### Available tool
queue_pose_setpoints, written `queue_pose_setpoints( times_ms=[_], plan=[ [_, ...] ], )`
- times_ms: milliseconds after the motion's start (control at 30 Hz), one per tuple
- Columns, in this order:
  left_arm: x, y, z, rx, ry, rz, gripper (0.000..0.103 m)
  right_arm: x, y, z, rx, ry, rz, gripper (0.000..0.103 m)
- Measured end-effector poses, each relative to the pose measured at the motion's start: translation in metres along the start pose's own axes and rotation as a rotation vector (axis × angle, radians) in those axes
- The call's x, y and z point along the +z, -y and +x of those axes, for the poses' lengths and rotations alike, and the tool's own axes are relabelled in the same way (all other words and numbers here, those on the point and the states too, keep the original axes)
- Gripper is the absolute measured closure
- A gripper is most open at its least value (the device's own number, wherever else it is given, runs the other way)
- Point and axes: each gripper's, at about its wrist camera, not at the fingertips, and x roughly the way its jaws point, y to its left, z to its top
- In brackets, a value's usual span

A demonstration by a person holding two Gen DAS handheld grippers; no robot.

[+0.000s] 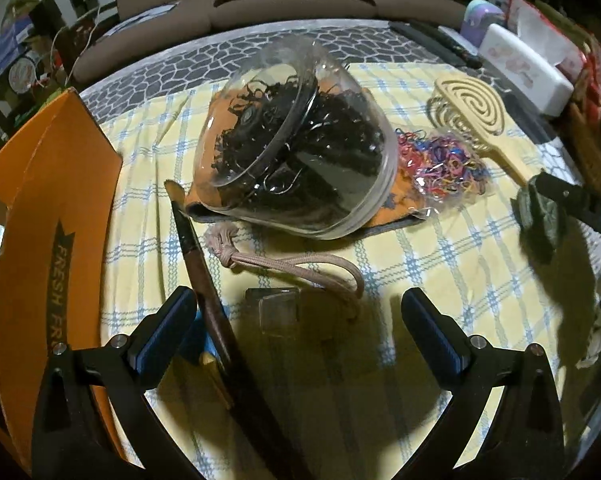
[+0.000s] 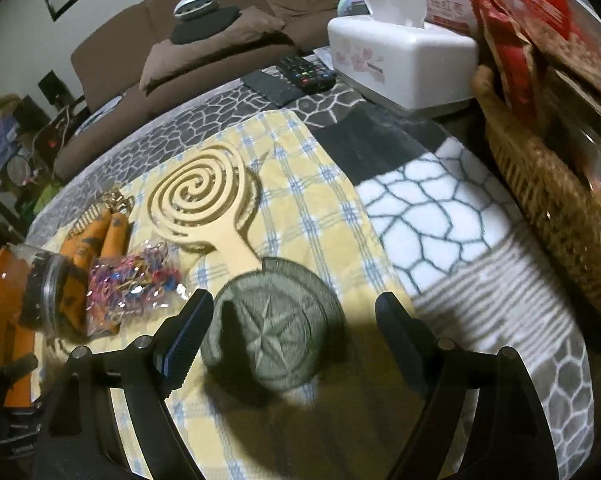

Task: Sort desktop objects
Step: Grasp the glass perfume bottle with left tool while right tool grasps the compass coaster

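My left gripper (image 1: 298, 312) is open and empty, low over the checked cloth. Between its fingers lie a small clear box (image 1: 278, 308) and a pink cord loop (image 1: 292, 268); a brown brush (image 1: 204, 276) lies by the left finger. Beyond them a clear jar of black hair ties (image 1: 296, 156) lies on its side on an orange pouch (image 1: 400, 200). A bag of coloured elastics (image 1: 444, 168) and a cream spiral brush (image 1: 472, 112) lie to the right. My right gripper (image 2: 294, 320) is open and empty, straddling a round green compact with a star (image 2: 278, 336).
An orange cardboard box (image 1: 48, 248) stands at the left. A white tissue box (image 2: 400, 60), remote controls (image 2: 304, 72) and a wicker basket (image 2: 552, 200) sit at the back right of the table. A brown sofa (image 2: 204, 36) is behind.
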Motion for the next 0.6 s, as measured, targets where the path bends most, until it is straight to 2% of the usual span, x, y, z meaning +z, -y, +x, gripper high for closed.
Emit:
queue_pose_setpoints(
  times_ms=[200,367,400,500,567,600],
  plan=[
    [-0.001,-0.001,0.009,0.014,0.001,0.004,0.002,0.002,-0.01,0.017,-0.032,-0.028,-0.003,0.014],
    [-0.004,-0.004,0.01,0.061,0.017,0.009,0.016,0.001,-0.019,0.023,-0.107,-0.037,-0.053,0.015],
    [-0.005,-0.006,0.009,0.066,0.022,0.006,0.021,0.0,-0.021,0.023,-0.127,-0.035,-0.076,0.017],
    [-0.006,-0.01,0.005,0.07,0.029,-0.008,0.032,-0.002,-0.024,0.019,-0.13,-0.031,-0.108,0.038],
    [-0.006,-0.012,0.002,0.056,0.03,-0.014,0.034,-0.002,-0.025,0.014,-0.139,-0.028,-0.117,0.06],
    [-0.007,-0.014,0.0,0.051,0.03,-0.018,0.037,-0.002,-0.024,0.012,-0.134,-0.032,-0.118,0.061]
  ],
)
